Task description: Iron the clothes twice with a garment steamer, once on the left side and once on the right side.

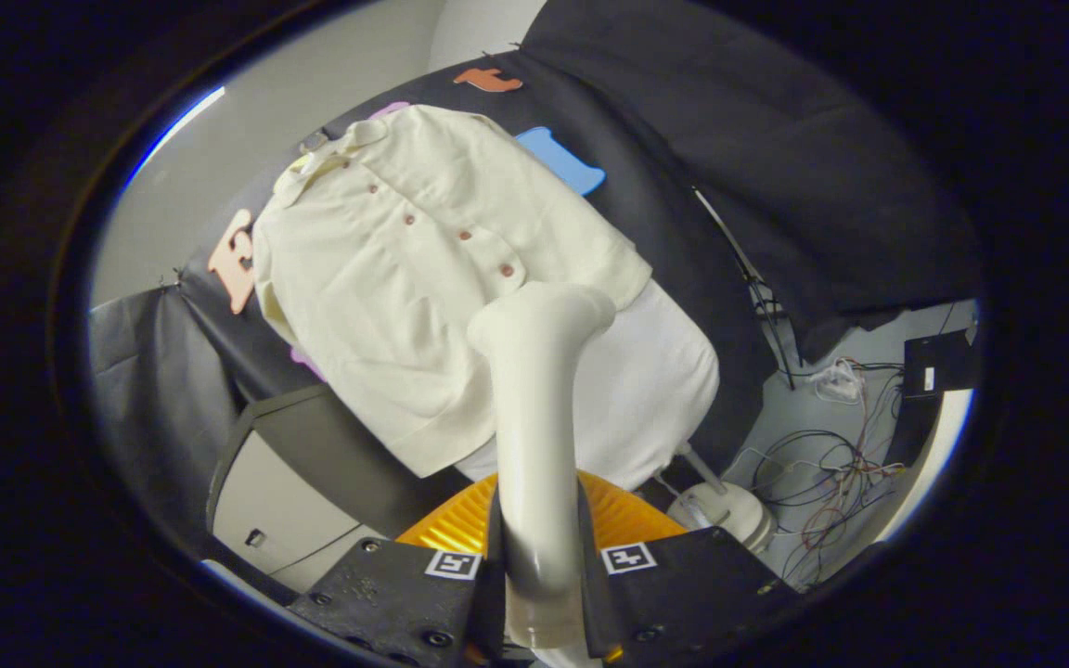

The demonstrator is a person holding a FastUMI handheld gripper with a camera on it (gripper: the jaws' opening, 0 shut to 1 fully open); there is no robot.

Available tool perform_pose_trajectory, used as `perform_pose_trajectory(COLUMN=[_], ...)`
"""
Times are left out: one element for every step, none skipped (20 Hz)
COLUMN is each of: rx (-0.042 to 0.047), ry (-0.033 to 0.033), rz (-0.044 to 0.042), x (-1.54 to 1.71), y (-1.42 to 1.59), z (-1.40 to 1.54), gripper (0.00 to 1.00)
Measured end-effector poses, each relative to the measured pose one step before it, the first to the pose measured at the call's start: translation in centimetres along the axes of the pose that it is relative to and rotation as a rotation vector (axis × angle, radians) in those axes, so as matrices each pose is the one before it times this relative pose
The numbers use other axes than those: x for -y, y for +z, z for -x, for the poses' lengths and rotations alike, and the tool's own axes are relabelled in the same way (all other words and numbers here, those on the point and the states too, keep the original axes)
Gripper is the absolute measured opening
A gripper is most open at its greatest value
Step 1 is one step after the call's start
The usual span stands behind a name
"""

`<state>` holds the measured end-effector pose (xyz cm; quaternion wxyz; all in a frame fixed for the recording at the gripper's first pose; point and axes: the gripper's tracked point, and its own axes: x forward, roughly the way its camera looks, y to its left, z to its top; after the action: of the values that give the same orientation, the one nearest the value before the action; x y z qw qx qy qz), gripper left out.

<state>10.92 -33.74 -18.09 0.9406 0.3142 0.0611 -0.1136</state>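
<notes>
A cream short-sleeved shirt (405, 278) with brown buttons hangs on a white padded form (655, 390) against the black cloth wall. My gripper (536, 547) is shut on the handle of a cream garment steamer (534, 417), both fingers pressing its sides. The steamer's head (544, 311) reaches up ahead of the fingers and lies over the shirt's lower hem, near the lowest button. Whether the head touches the cloth cannot be told.
An orange ribbed part (460, 529) lies just behind the fingers. The form's white round base (725, 510) stands on the floor beside a tangle of wires (831, 473). A grey cabinet (284, 482) sits below the shirt. A black box (938, 362) lies beyond the wires.
</notes>
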Motion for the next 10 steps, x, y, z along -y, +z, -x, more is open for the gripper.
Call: perform_pose_trajectory(rx=[0.00974,0.00789,0.00667,0.00785,0.00753,0.00939,0.00310,0.00610,0.01800,0.01078], ry=[0.03305,0.02980,0.02823,0.02902,0.02803,0.03191,0.02471,0.03054,0.02674,0.02536], rz=[0.00044,0.00178,0.00922,0.01363,0.00868,0.01371,0.00889,0.02092,0.02809,0.04148], x=[-2.307,-2.341,-2.307,-2.211,-2.491,-2.870,-2.427,-3.052,-2.744,-2.711], y=[0.140,-0.294,-0.347,-0.512,-0.127,-0.126,-0.223,-0.268,0.043,-0.047], z=[1.029,0.862,0.735,0.362,0.432,0.404,0.352,0.309,0.484,0.161], gripper=[0.33,0.33,0.33,0.33,0.33,0.33,0.32,0.32,0.32,0.32])
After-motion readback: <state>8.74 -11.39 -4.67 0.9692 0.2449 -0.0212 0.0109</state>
